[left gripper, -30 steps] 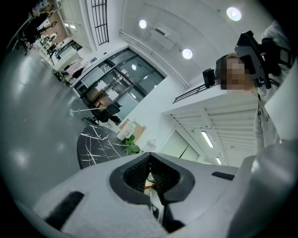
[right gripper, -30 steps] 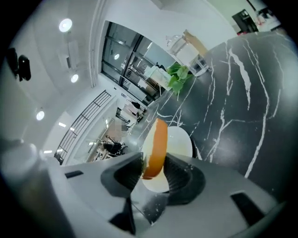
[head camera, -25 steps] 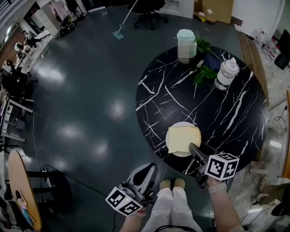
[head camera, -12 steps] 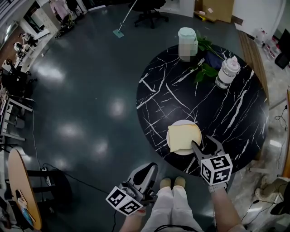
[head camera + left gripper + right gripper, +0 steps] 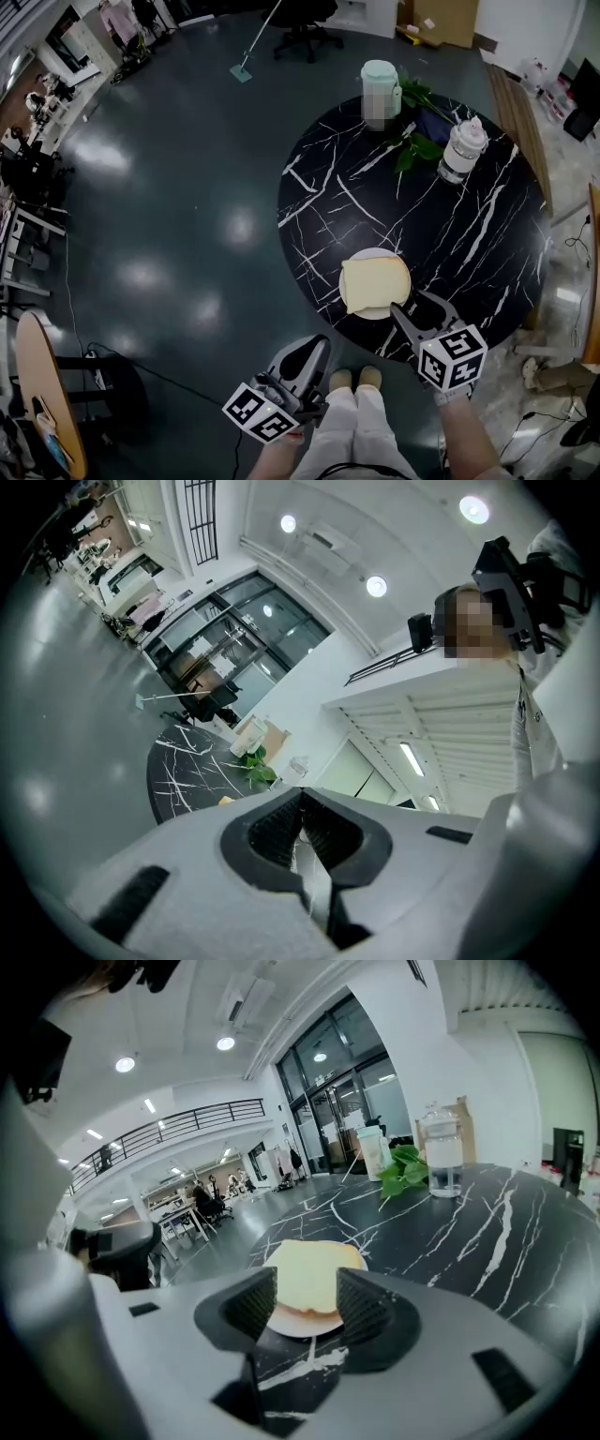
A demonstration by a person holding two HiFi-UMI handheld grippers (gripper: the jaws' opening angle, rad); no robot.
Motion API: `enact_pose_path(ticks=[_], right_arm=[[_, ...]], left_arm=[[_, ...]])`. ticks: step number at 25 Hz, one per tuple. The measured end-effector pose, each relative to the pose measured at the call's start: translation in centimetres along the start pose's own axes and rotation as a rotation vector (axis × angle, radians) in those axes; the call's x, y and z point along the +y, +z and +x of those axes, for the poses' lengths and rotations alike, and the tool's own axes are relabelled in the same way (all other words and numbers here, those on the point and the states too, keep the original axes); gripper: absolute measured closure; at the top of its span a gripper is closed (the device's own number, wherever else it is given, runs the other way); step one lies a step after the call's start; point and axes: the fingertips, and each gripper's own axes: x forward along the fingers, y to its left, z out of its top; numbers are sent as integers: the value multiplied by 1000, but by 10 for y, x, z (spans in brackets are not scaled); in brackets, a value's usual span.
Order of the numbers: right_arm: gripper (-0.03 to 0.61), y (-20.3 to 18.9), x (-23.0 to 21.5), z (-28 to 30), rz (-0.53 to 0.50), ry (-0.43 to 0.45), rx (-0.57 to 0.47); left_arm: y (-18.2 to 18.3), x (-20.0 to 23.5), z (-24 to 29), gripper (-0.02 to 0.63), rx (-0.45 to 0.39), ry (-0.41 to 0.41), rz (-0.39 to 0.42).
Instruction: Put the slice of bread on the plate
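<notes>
A pale slice of bread (image 5: 375, 281) lies flat on a small white plate (image 5: 371, 312) near the front edge of the round black marble table (image 5: 469, 234). My right gripper (image 5: 417, 314) hovers just in front of the plate, open, with nothing between its fingers. In the right gripper view the bread (image 5: 309, 1274) and the plate (image 5: 298, 1324) show beyond the parted jaws of the right gripper (image 5: 307, 1302). My left gripper (image 5: 305, 356) hangs off the table, over the floor by the person's knees, shut and empty. The left gripper (image 5: 302, 829) shows its pads pressed together.
At the table's far side stand a pale green jug (image 5: 380, 89), a leafy green plant (image 5: 417, 141) and a clear bottle (image 5: 459, 150). An office chair (image 5: 305, 23) and a mop stand on the dark floor beyond. The person's shoes (image 5: 356, 378) sit below the table's edge.
My right gripper has let go of the bread, opened its jaws and drawn back slightly from the plate while rolling. The bread stays on the plate. The left gripper has not moved.
</notes>
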Motion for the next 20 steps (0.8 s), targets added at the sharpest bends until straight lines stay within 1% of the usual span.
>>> enact_pose_path(ticks=[3,7,8,11,15,20], right_arm=[[387,3,8,-10,7,21,-12],[395,16,26,-27,6,84,-68],[408,19,31,-31,-10,96,-82],[481,26,44,-43,-67,118,-104],[535,38,63,-61,-96,166,-142],[554,51,82,-80,-155,219,-167]], left_arm=[[0,-5,2,606,6,-10,1],[3,-13,6,606,7,-27,7],[3,-15,7,606,8,-32,6],[4,-24,12,606,8,-51,-3],[3,-43,21,606,30,-91,18],[4,-66,30,606,48,-139,35]])
